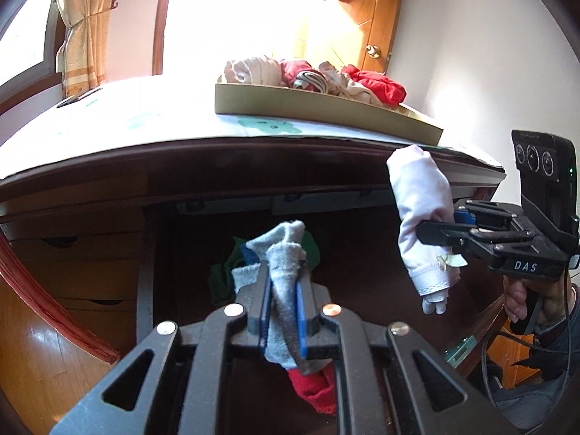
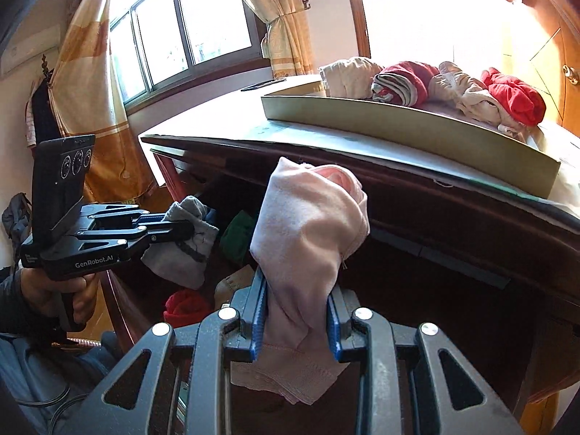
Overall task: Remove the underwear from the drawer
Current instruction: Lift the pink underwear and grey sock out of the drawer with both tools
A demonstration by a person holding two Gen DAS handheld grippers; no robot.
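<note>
You hold a pair of tongs in each hand in front of a dark wooden desk (image 1: 108, 166), and both pairs are clamped shut on cloth. Your left gripper (image 1: 282, 301) pinches a grey garment (image 1: 284, 253), bunched and standing upward out of the blue pads, with its lower end hanging below the jaws. Your right gripper (image 2: 297, 322) squeezes a pale pink garment (image 2: 308, 224), folded into a thick roll whose long axis runs up and away from the jaws toward the desk edge, a hemmed end drooping beneath. Both pieces are clear of the drawer (image 2: 203, 282), which lies low and in shadow under the desktop; inside it you can still make out a green piece (image 2: 237, 235) and a red piece (image 2: 185, 308), with another pale one beside them. Above and beyond both tongs, on the desktop, sits a shallow tan tray (image 1: 326, 112) already piled with red and cream clothing (image 1: 311, 79). The tray lies up and forward from each gripper; seen from the left, its pile sits toward the right end, nearer your right hand (image 1: 522, 297). Judging by this, the coming move is a lift over the tray's near wall, pink roll leading end-first.
</note>
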